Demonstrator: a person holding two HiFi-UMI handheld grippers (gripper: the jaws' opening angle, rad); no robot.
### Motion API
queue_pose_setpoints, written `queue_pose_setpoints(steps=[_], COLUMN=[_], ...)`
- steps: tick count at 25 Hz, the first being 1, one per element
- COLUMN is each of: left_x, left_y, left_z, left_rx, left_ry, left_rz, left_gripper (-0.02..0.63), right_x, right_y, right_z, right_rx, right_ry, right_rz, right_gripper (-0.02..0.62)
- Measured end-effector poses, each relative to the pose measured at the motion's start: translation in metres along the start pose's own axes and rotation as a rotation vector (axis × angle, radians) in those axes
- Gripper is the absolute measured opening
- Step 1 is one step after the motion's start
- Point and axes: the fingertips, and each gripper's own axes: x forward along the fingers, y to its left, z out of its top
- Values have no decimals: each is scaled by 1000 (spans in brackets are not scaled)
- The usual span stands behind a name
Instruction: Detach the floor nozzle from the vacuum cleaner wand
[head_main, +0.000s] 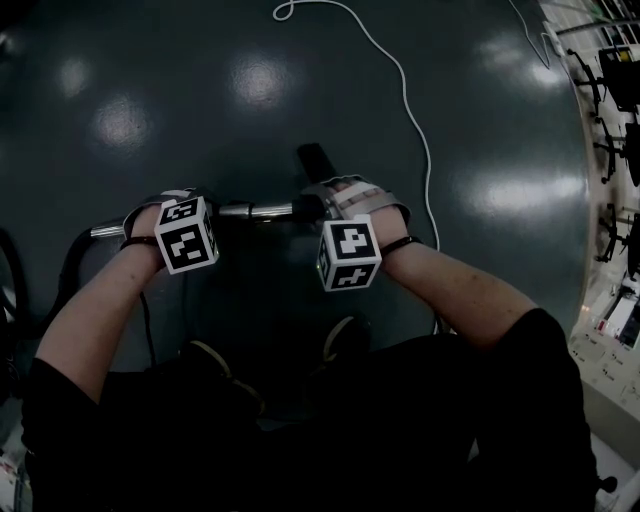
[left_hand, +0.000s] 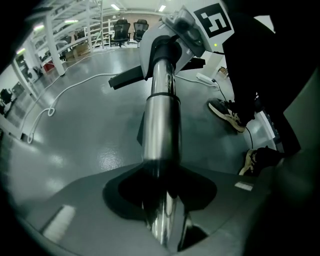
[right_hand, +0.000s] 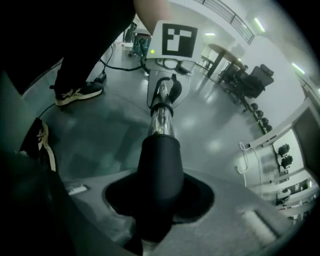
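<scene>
A chrome vacuum wand (head_main: 255, 210) lies level in front of me, held between both hands. My left gripper (head_main: 186, 233) is shut on the bare chrome tube (left_hand: 161, 125), which runs out between its jaws (left_hand: 162, 210). My right gripper (head_main: 349, 252) is shut on the black neck (right_hand: 159, 165) at the wand's end, where the chrome tube (right_hand: 161, 122) enters it. A flat black part of the floor nozzle (head_main: 316, 160) sticks out beyond the right gripper; it also shows as the black nozzle piece (left_hand: 127, 77) in the left gripper view. The fingertips are hidden under my hands in the head view.
A white cable (head_main: 412, 110) snakes over the glossy grey floor. A black hose (head_main: 68, 272) curves off at the left. My shoes (head_main: 343, 338) stand just below the wand. Racks and equipment (head_main: 612, 90) line the right edge. Office chairs (right_hand: 252, 80) stand farther off.
</scene>
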Motion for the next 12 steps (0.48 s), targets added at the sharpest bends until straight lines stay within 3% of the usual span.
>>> queue_pose_setpoints(steps=[3, 9, 12], left_x=[1, 4, 2], left_y=[-2, -9, -7], left_z=[4, 2, 5], left_rx=[-8, -9, 5], left_ry=[-7, -6, -2], left_rz=[-21, -58, -48], left_gripper=[153, 153, 153], right_x=[-1, -9, -19], right_y=[3, 22, 28], right_z=[-2, 6, 9], right_rx=[51, 272, 437], right_ry=[-46, -90, -99], right_rz=[65, 426, 626], right_gripper=[115, 120, 120])
